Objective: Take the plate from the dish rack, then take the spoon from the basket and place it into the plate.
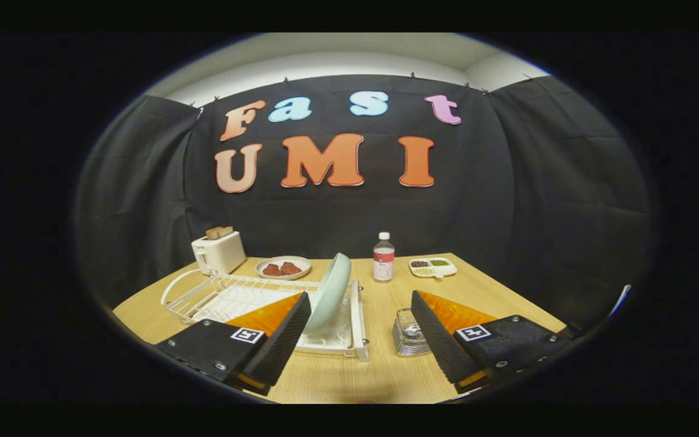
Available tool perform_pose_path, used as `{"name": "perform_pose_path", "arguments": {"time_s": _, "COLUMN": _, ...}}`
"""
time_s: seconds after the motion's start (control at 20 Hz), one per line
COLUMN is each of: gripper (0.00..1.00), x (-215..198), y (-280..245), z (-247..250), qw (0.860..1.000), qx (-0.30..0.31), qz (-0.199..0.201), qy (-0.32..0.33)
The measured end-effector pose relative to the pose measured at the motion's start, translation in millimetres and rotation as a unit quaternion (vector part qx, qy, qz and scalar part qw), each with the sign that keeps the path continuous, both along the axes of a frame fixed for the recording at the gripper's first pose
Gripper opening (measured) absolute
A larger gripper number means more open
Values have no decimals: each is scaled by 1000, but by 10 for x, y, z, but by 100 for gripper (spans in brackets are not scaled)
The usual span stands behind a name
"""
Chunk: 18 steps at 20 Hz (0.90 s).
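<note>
Tongs (360, 340) were wide open, holding nothing. Plate (332, 292) stood on edge at the right end of the dish rack (222, 297); spoon in the basket (408, 334) just right of the rack. I judged the plate stiff, glazed, slippery, breakable; best hold looked like its upper rim.

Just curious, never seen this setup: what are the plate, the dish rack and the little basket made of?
Plate: probably glazed ceramic or melamine; pale green, smooth sheen. Dish rack: white coated wire on a white, plastic-looking tray. Basket: bare metal wire, shiny mesh. The open tongs touch none.
</note>
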<state>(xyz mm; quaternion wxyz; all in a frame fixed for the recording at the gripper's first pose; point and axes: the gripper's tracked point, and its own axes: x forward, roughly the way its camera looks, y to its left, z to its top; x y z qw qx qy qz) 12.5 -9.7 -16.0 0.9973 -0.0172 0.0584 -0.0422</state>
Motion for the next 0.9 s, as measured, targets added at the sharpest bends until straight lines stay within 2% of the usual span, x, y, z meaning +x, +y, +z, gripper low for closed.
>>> {"name": "perform_pose_path", "arguments": {"time_s": 0.15, "gripper": 99, "x": 173, "y": 99, "z": 18, "qw": 1000, "qx": 1, "qz": 11, "qy": 17}}
{"name": "perform_pose_path", "arguments": {"time_s": 0.4, "gripper": 99, "x": 554, "y": 115, "z": -131, "qw": 998, "qx": 32, "qz": -16, "qy": 59}}
{"name": "perform_pose_path", "arguments": {"time_s": 0.65, "gripper": 99, "x": 941, "y": 20, "z": -248, "qw": 996, "qx": 19, "qz": -51, "qy": 77}}
{"name": "perform_pose_path", "arguments": {"time_s": 0.9, "gripper": 99, "x": 1139, "y": 122, "z": -331, "qw": 993, "qx": 30, "qz": -48, "qy": 101}}
